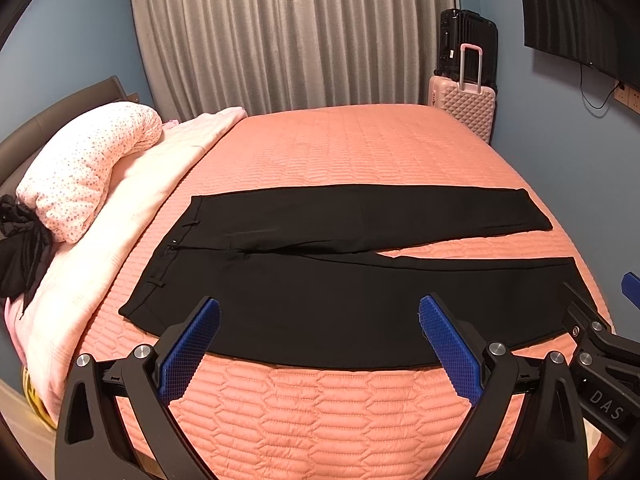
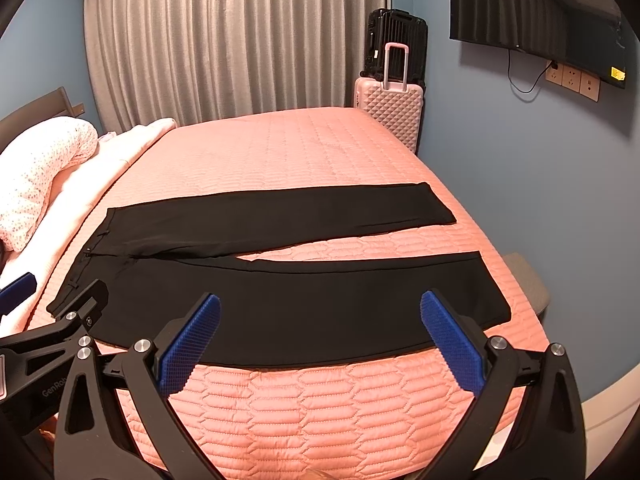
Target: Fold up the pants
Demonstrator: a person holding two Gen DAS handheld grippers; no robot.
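Black pants (image 1: pixel 320 280) lie flat and unfolded on the salmon quilted bed (image 1: pixel 340 148), waistband to the left, both legs stretched to the right with a narrow gap between them. They also show in the right wrist view (image 2: pixel 280 300). My left gripper (image 1: pixel 319 312) is open and empty, held above the near leg close to the front edge. My right gripper (image 2: pixel 320 310) is open and empty, held above the near leg further right. Each gripper's side shows in the other's view.
A rolled dotted duvet (image 1: pixel 88 168) and a pale pink blanket (image 1: pixel 132 200) lie along the bed's left side. A pink suitcase (image 1: pixel 464 100) and a black suitcase (image 1: pixel 468 40) stand at the far right corner. A wall television (image 2: pixel 540 20) hangs right. The bed's right edge drops near the pants' hems.
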